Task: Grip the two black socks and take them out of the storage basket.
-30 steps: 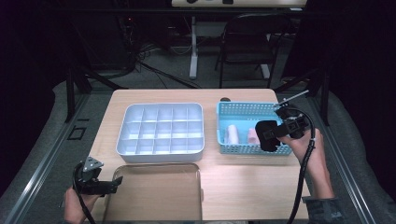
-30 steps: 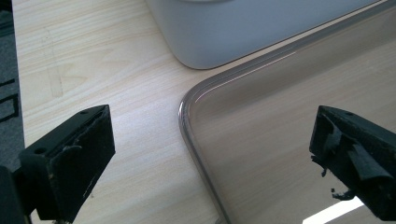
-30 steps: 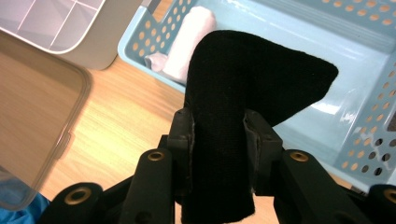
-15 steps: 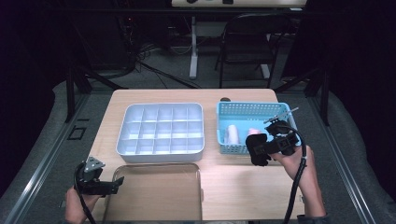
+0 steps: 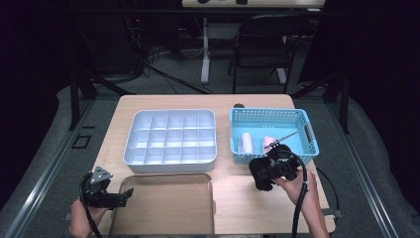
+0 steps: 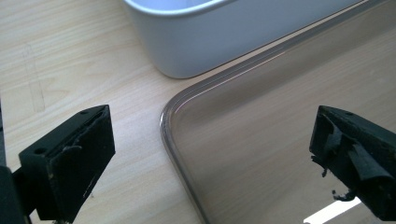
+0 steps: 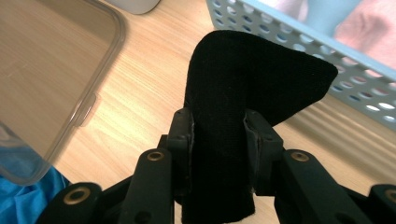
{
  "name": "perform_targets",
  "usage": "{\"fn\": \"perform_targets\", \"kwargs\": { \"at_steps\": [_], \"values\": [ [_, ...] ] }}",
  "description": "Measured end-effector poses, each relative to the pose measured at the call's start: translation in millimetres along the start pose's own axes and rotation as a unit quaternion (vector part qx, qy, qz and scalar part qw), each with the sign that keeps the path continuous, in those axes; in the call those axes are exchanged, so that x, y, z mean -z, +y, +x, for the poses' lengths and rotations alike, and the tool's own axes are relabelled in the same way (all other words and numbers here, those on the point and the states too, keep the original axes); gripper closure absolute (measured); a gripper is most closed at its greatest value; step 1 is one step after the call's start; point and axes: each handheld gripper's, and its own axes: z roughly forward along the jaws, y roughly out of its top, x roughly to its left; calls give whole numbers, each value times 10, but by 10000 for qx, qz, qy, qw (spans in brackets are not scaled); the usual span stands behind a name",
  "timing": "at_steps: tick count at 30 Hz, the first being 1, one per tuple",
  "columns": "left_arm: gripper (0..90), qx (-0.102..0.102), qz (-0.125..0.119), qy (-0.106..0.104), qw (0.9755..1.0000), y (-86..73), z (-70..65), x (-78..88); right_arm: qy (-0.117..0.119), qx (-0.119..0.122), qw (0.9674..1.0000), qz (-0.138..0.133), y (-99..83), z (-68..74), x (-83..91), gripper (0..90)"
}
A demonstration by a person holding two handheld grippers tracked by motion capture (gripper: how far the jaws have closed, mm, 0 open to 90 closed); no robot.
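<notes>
Dark room, pale wood worktop (image 5: 233, 198). We've got the right gripper (image 7: 217, 135) clenched on a black rolled cloth (image 7: 243, 88), just in front of the blue basket (image 5: 307, 130), probably headed for the white divider tray (image 5: 171, 136), whose cells are all empty. Basket holds a white roll (image 5: 246, 143) and a pink one (image 5: 269, 142). Left gripper (image 6: 210, 158) released, straddling the corner of the clear lid (image 6: 289, 121), likely to steady it.

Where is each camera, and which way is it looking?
High view: above the person's side, looking forward and down on the table; both forearms show.
Left gripper view: on the left tool, facing the clear lid; its open jaws show.
Right gripper view: on the right tool, jaws clamping a black cloth.
Shared: the grey tray shows in the high and left gripper views.
</notes>
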Motion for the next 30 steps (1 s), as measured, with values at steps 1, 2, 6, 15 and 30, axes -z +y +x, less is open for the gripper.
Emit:
{"fn": "perform_targets", "kwargs": {
  "at_steps": [1,2,6,15,30],
  "values": [
    [2,-35,-26,12,10000,12,-18,14,-2,1,10000,14,-8,9,-20,672],
    [2,-71,-71,-11,9999,24,-37,30,-31,11,10000,47,-11,26,-47,672],
    [2,-219,-137,-76,9996,88,-140,91,27,61,9999,137,-32,70,-125,671],
    [2,-419,-396,-560,9968,335,-414,212,-58,146,9995,289,-73,147,-249,667],
    [2,-695,-577,-1136,9894,733,-819,-150,-439,442,9958,678,-145,392,-581,537]
  ]
}}
